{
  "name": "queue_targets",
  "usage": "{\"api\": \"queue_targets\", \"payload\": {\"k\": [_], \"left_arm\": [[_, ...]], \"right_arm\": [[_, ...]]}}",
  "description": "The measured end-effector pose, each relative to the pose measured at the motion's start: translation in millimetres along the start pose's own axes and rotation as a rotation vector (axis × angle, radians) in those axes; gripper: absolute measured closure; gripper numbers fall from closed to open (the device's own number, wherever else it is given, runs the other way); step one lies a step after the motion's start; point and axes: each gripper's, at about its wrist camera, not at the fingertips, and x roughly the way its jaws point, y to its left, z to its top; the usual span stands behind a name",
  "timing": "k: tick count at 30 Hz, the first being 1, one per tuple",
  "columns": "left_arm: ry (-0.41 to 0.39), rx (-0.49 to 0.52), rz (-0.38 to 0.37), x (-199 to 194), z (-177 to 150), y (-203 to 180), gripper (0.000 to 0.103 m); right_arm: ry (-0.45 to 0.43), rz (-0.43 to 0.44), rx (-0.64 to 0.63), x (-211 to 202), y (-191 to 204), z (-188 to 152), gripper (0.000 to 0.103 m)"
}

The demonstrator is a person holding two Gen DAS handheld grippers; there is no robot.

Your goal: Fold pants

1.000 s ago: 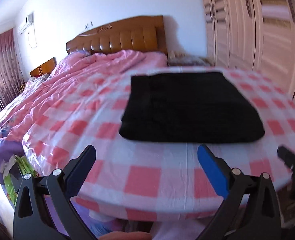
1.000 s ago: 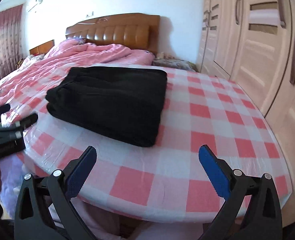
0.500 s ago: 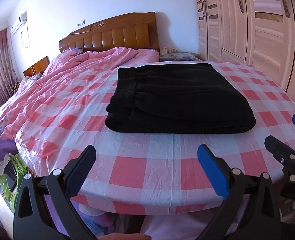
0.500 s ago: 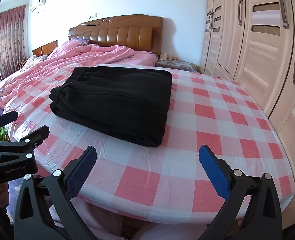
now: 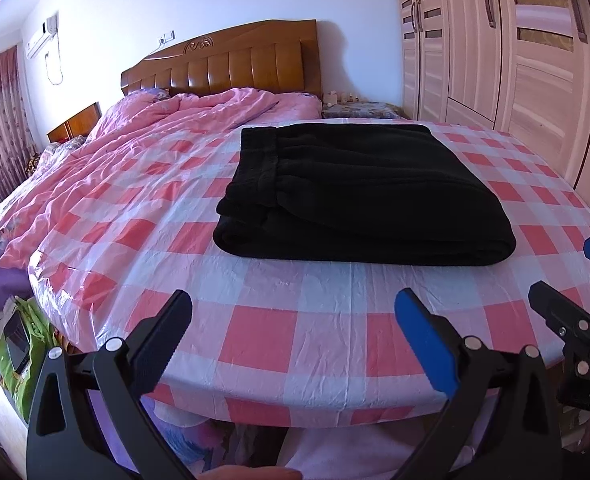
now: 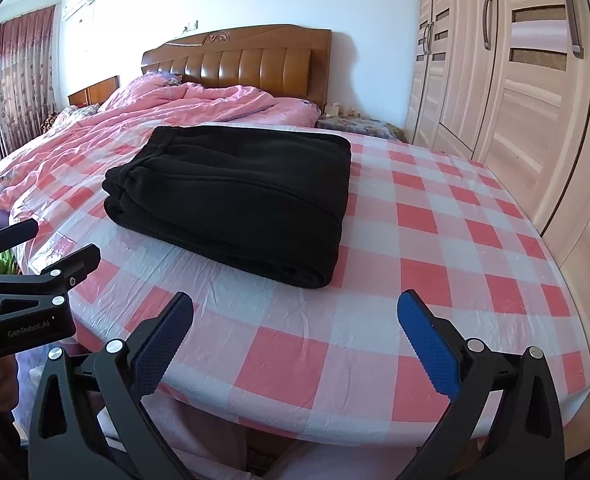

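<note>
Black folded pants (image 5: 365,196) beyond both spread tongs (image 5: 293,334)

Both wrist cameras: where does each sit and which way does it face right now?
Left wrist: on the left gripper, at the near table edge, facing the black pants and headboard; own open fingers, a fingertip at the bottom, and the right gripper at right.
Right wrist: on the right gripper, further right, facing the pants from their right; own open fingers, the left gripper at left.
Shared: pants, checked tablecloth, bed, wardrobe.
</note>
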Motion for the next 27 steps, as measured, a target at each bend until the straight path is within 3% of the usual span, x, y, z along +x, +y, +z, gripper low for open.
{"api": "queue_targets", "payload": {"k": [27], "left_arm": [[0.007,-0.007,-0.002,1.2,-3.0,0.5,0.002]], "right_arm": [[0.005,0.004,0.001,1.3,1.4,-1.6,0.005]]}}
